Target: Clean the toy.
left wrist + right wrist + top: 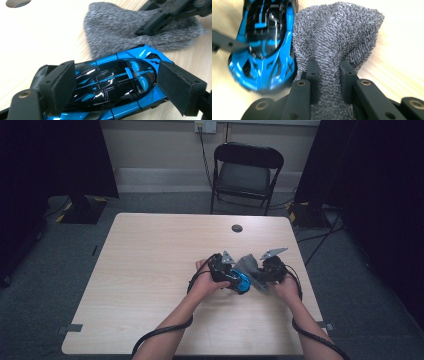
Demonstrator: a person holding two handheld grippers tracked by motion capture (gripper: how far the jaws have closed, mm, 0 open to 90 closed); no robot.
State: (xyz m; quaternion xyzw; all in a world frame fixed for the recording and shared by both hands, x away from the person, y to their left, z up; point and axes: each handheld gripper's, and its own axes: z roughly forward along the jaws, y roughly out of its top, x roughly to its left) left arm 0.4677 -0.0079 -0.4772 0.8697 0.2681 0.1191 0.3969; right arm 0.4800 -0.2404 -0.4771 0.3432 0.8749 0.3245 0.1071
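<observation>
A glossy blue-and-black toy sports car (117, 82) sits on the pale wooden surface (150, 270), just right of its middle and toward the person's side. The left tool (116, 86) is clamped across the car: one foam pad presses on each flank, so the grip runs across the car's width. In the left gripper view the car's long axis lies slantwise between the jaws, rising toward the upper right. In the right gripper view (265, 47) the same axis runs nearly up and down the picture; the wider end with the dark vents lies nearest that camera, though blur makes it hard to say whether this is the nose or the tail.

The right tool (328, 77) is clenched on a grey, nubbly terry cloth (337, 42), a bunched fold pinched between its two black jaws. The cloth fans out past the jaws and lies against the car's side. In the high view both hands meet over the car (241, 281), the cloth (250, 268) just to its right.
</observation>
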